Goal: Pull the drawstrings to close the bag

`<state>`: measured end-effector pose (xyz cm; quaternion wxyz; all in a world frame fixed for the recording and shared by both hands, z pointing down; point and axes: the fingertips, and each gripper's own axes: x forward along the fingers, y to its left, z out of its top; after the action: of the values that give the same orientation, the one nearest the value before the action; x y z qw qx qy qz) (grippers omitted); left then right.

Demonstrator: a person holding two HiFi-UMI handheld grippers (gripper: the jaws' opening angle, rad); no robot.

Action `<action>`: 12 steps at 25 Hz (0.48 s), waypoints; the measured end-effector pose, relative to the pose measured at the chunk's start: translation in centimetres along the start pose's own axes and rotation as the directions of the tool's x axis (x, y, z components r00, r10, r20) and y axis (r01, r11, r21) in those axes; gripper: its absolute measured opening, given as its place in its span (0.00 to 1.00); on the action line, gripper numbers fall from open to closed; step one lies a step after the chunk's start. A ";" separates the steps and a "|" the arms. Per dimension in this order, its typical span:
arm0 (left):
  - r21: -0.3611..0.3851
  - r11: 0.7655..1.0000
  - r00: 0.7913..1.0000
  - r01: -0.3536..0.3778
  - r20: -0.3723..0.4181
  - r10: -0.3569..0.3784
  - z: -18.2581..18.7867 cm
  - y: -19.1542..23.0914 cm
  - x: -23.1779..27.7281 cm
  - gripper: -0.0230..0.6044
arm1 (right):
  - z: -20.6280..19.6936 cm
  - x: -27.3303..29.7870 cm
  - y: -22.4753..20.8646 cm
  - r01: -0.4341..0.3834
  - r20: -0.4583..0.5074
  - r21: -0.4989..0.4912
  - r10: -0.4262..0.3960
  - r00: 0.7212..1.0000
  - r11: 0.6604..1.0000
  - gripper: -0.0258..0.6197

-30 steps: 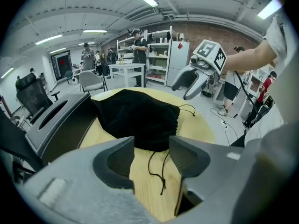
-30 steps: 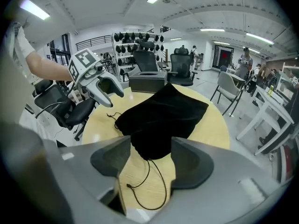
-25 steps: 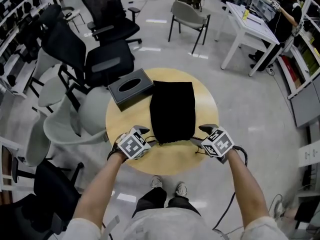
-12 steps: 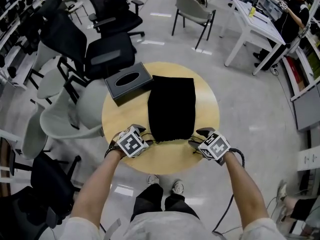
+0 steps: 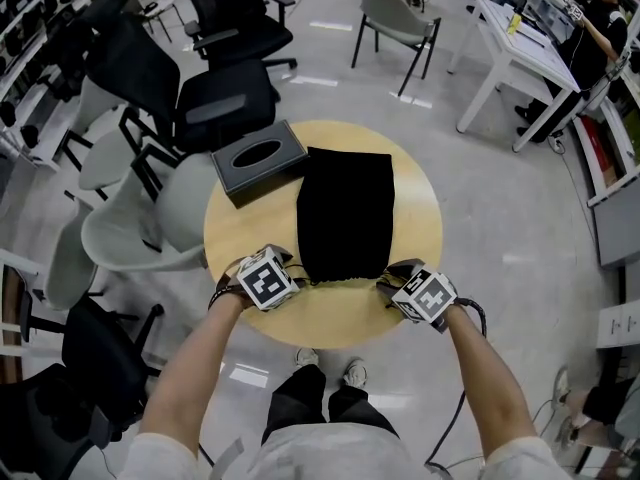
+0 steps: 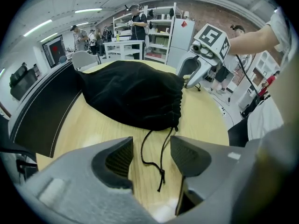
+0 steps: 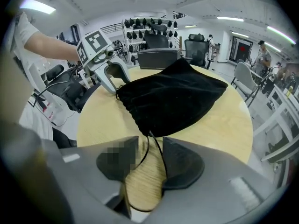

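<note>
Black, soft, velvet-like cloth made up the bag (image 5: pixel 345 213), which lay flat on the round pale-wood desk (image 5: pixel 240 240) with its puckered mouth toward the person. A thin black cord (image 6: pixel 161 172) with a knotted end trailed from the mouth's left corner. It rested on the wood between the parted jaws of the left tool (image 6: pixel 149 148), which was released and gripped nothing. The right tool (image 7: pixel 149 155) was also released, jaws apart, with the other cord (image 7: pixel 158 152) running between them. To do this step well, each tool would probably need to clench its cord near the bag. Both should then draw outward evenly, since such thin cord could slip off the ribbed pads. A dark, boxy tissue box (image 5: pixel 258 163) sat just beside the bag's far left corner.
</note>
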<state>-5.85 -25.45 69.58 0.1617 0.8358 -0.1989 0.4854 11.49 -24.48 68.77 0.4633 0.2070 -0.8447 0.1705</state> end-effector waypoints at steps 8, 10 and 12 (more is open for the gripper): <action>0.018 1.000 0.996 0.024 -0.083 -0.023 -0.3 -0.5 -0.1 0.42 | 0.0 -0.1 -0.4 0.014 0.006 0.010 -0.014 1.000 1.000 0.21; 0.026 0.999 0.996 0.023 -0.082 -0.021 -0.3 -0.7 0.0 0.39 | 0.0 -0.1 -0.4 0.015 0.002 0.012 -0.015 1.000 1.000 0.19; 0.031 0.999 0.997 0.022 -0.081 -0.019 -0.3 -0.8 0.0 0.37 | 0.0 0.0 -0.5 0.015 -0.004 0.010 -0.015 1.000 1.000 0.18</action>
<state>-5.66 -24.65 69.68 0.1611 0.8201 -0.1758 0.5202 11.78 -24.92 68.79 0.4654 0.2153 -0.8412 0.1714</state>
